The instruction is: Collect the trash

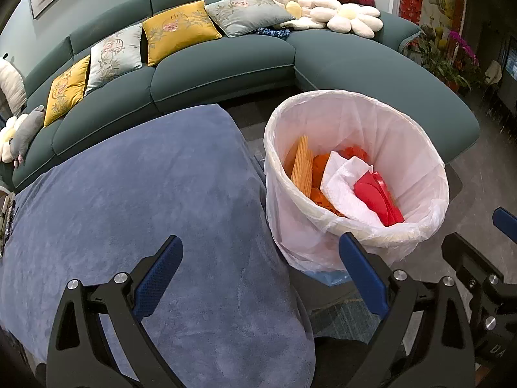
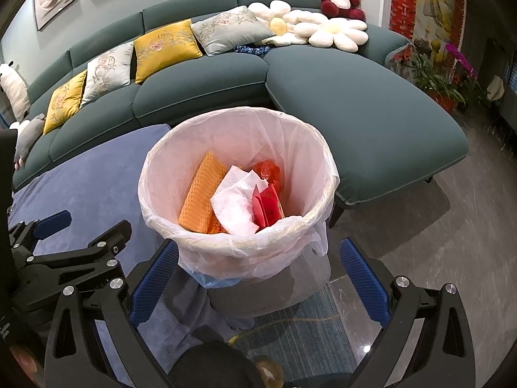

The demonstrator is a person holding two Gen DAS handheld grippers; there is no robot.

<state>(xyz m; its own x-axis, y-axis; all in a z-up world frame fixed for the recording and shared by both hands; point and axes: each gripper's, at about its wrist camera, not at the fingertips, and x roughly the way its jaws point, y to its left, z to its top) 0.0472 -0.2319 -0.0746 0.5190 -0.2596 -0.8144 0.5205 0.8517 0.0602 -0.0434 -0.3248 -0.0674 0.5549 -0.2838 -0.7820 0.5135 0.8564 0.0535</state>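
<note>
We see our left gripper [image 1: 260,271] with its blue-padded fingers [image 1: 160,276] spread wide apart and nothing between them. It hangs over the near end of a table draped in a blue-grey plush cloth [image 1: 129,194], one finger above the cloth and the other reaching past the table's edge toward the base of the bin. Neither pad touches anything that we can make out.

Our right gripper [image 2: 263,281] is likewise wide open and empty. In its own view the two blue pads [image 2: 363,283] stand on either side of the lower part of the bin, though we cannot tell whether they touch its liner. It also shows at the right edge of the left wrist view [image 1: 478,265].

The trash bin [image 2: 239,245], lined with a thin white plastic bag [image 1: 323,242], stands on the floor just beside the table's corner, between the table and the dark green sectional sofa [image 1: 371,71]. Inside it lie the collected scraps: an orange waffle-textured sheet [image 2: 198,200] leaning against the far-left wall, crumpled white paper towel [image 2: 236,207] in the middle, red paper pieces [image 2: 269,205] to its right, and a crinkled orange-red wrapper [image 2: 268,169] behind them.

The cloth before us looks bare where the left wrist view shows it.
</note>
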